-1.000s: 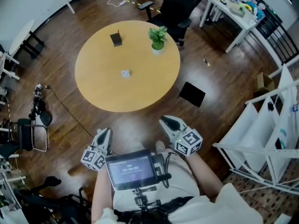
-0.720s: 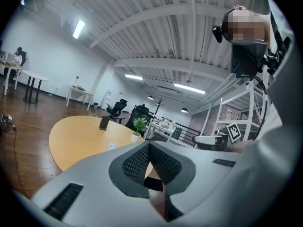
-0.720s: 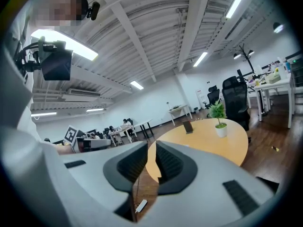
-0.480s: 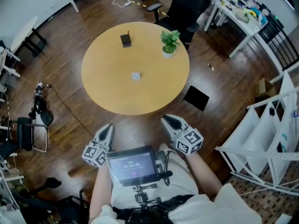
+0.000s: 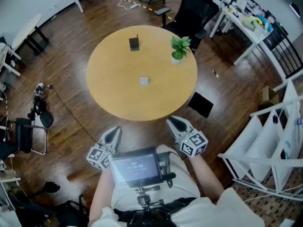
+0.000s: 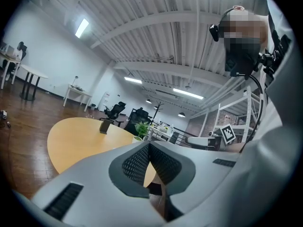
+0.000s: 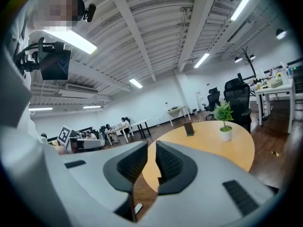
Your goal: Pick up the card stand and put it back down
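While the left hand-held gripper [image 5: 115, 130] and right hand-held gripper [image 5: 171, 121] hover short of the round yellow wooden worktop [image 5: 118, 93], nothing is held.
The small dark upright card stand [image 5: 134, 44] sits on its far side, well apart from both; the left's jaws meet, empty, the right's leave a narrow empty gap. Probably best: step nearer, open one wide, close low on the stand's sides, keep it upright.

table [image 5: 118, 96]: round | card stand [image 5: 134, 44]: far side | potted plant [image 5: 179, 48]: right, apart
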Action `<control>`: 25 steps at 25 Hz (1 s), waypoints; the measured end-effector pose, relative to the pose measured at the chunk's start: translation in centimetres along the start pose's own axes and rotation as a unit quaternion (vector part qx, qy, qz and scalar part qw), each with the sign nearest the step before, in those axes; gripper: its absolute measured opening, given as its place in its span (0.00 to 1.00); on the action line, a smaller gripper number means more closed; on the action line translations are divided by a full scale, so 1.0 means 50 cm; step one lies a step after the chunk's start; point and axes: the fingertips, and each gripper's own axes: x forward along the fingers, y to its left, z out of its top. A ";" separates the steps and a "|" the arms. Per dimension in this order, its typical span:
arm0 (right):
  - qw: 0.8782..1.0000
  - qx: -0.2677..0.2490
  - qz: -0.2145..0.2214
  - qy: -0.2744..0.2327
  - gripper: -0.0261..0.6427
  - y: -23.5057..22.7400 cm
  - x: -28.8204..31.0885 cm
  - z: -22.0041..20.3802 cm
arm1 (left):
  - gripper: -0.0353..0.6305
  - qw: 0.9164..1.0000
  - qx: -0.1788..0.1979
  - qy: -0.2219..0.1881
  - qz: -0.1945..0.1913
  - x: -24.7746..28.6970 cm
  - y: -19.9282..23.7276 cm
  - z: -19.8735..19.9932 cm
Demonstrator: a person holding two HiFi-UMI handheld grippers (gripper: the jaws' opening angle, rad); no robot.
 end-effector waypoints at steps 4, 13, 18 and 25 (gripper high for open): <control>1.000 0.002 -0.005 -0.002 0.12 -0.015 0.005 0.004 | 0.05 1.000 0.001 0.002 -0.001 0.016 0.007 0.001; 1.000 -0.001 0.018 0.016 0.12 -0.060 0.003 0.021 | 0.05 1.000 -0.005 -0.006 0.013 0.069 -0.023 0.005; 0.999 -0.003 0.036 0.028 0.12 -0.100 -0.004 0.049 | 0.05 1.000 -0.013 -0.005 0.022 0.112 -0.063 0.009; 0.998 0.006 0.053 0.042 0.12 -0.168 -0.020 0.044 | 0.05 0.999 -0.021 0.004 0.041 0.162 -0.103 -0.015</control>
